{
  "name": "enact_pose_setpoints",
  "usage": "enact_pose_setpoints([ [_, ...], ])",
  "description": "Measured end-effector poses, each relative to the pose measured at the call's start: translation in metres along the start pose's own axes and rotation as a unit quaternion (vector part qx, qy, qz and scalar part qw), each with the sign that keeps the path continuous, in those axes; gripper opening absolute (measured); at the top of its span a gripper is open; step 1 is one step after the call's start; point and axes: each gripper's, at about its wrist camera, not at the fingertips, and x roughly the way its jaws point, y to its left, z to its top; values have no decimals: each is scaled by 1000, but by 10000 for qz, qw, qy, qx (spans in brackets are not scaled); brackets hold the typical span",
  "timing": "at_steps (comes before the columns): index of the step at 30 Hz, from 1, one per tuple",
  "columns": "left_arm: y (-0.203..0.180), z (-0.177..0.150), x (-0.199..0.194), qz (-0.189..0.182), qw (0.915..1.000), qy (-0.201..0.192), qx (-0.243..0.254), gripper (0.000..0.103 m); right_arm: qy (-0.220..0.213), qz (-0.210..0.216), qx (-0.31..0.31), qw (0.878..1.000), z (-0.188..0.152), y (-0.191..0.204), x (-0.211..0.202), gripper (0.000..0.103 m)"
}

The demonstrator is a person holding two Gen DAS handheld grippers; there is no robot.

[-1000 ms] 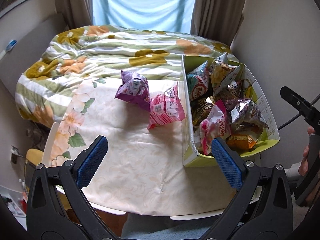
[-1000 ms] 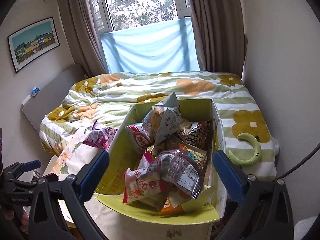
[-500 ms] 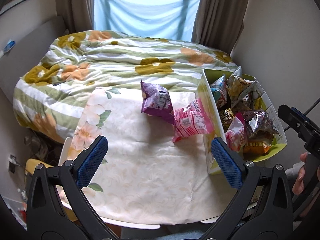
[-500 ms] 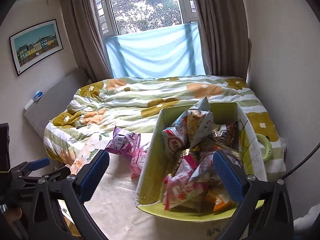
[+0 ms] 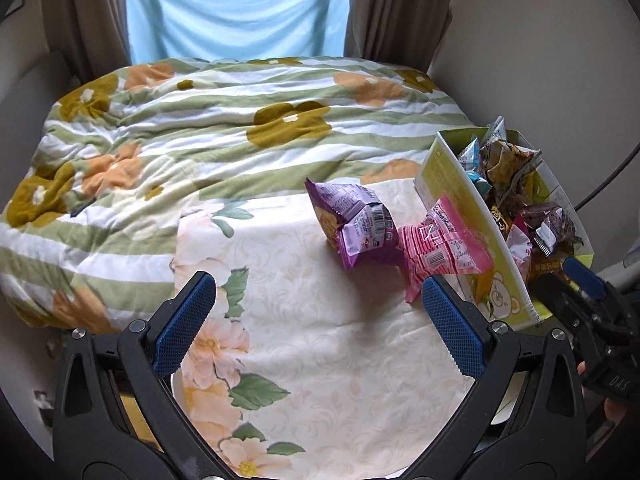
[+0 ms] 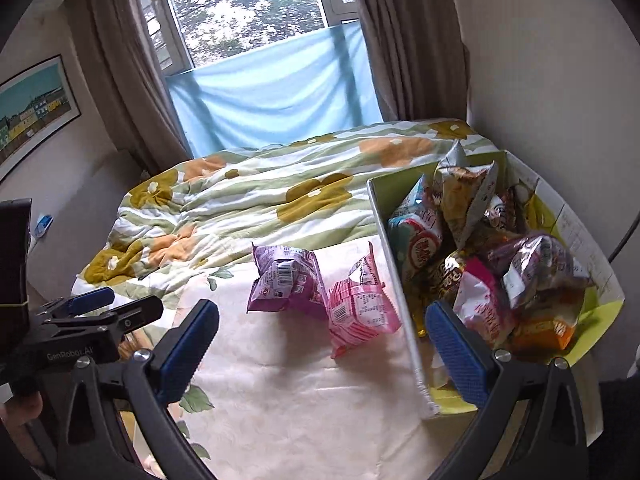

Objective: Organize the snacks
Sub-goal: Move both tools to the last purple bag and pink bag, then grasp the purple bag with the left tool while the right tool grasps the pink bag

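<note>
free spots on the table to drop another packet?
Bare cloth lies left of the purple packet, reaching the table's left edge, and in front of both packets toward the near edge. Crowded: the pink packet leans against the green box, which is heaped full.

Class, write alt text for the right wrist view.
Open right gripper hovers over a floral tablecloth where a purple snack packet and a pink snack packet lie beside a green box full of snacks. A quilted bed and window lie behind.

Black left gripper and right gripper, 2 blue textured pads each, silver screws.
</note>
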Motion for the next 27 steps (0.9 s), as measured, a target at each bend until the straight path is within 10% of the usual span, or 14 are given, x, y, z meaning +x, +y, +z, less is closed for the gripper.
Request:
enact_pose_setpoints([
  [11, 3, 62, 122, -948, 9917, 845, 208, 102, 4, -853, 1664, 9824, -32, -1, 68, 103],
  [27, -1, 54, 236, -1586, 9719, 1737, -113, 102, -560, -1297, 2999, 9434, -50, -26, 124, 103],
])
